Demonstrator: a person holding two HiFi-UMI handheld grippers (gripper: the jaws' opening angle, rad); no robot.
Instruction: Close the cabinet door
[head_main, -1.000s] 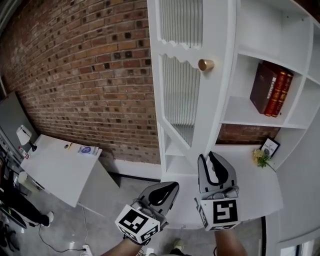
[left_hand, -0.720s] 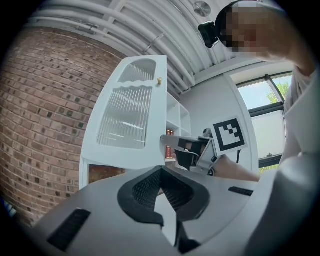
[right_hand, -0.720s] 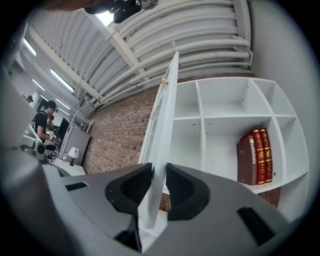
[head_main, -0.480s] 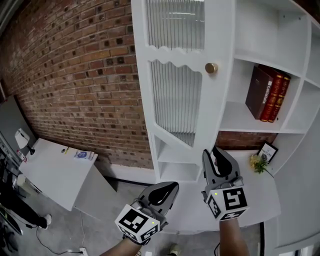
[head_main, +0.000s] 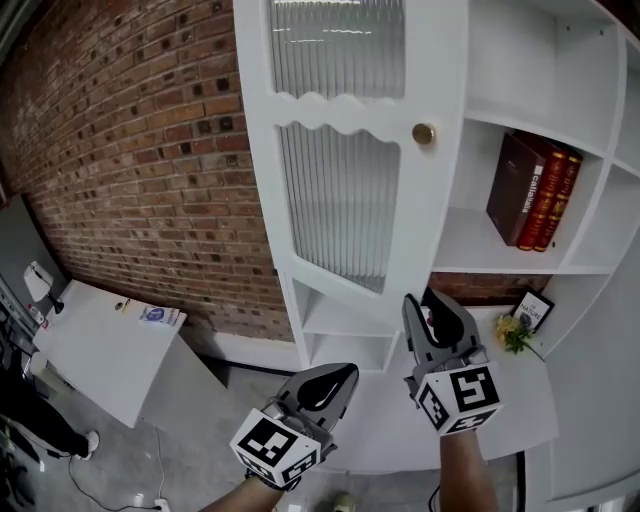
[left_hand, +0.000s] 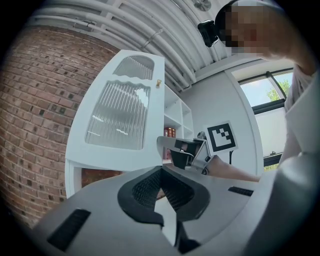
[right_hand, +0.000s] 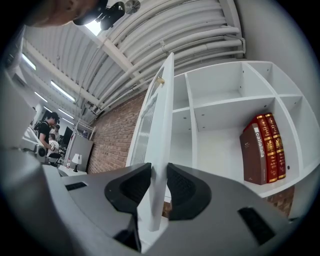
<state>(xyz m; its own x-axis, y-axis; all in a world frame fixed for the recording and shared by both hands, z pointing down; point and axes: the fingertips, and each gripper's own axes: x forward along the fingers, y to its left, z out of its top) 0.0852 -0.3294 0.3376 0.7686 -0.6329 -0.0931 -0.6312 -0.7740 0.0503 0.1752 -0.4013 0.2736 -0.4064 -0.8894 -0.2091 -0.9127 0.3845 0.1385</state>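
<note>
The white cabinet door (head_main: 340, 200), with ribbed glass panes and a brass knob (head_main: 423, 133), stands open in front of the white shelf cabinet (head_main: 500, 250). My right gripper (head_main: 425, 300) is at the door's lower free edge. In the right gripper view the door's edge (right_hand: 160, 130) runs between the pads of the right gripper (right_hand: 159, 170), which touch both faces; the jaws have just been opening slightly with the door between them. My left gripper (head_main: 340, 370) hangs lower left, shut and holding nothing, pointing at the door's face (left_hand: 120, 125).
Red and brown books (head_main: 530, 195) stand on a shelf right of the door. Below lie a white counter (head_main: 500, 400), small yellow flowers (head_main: 515, 330) and a framed picture (head_main: 535, 310). A brick wall (head_main: 130, 150) and a white table (head_main: 100, 350) are at left.
The door has swung with my right gripper on its edge: its glass face shows wider and its left edge sits further left. The left gripper looks unmoved in the view.
</note>
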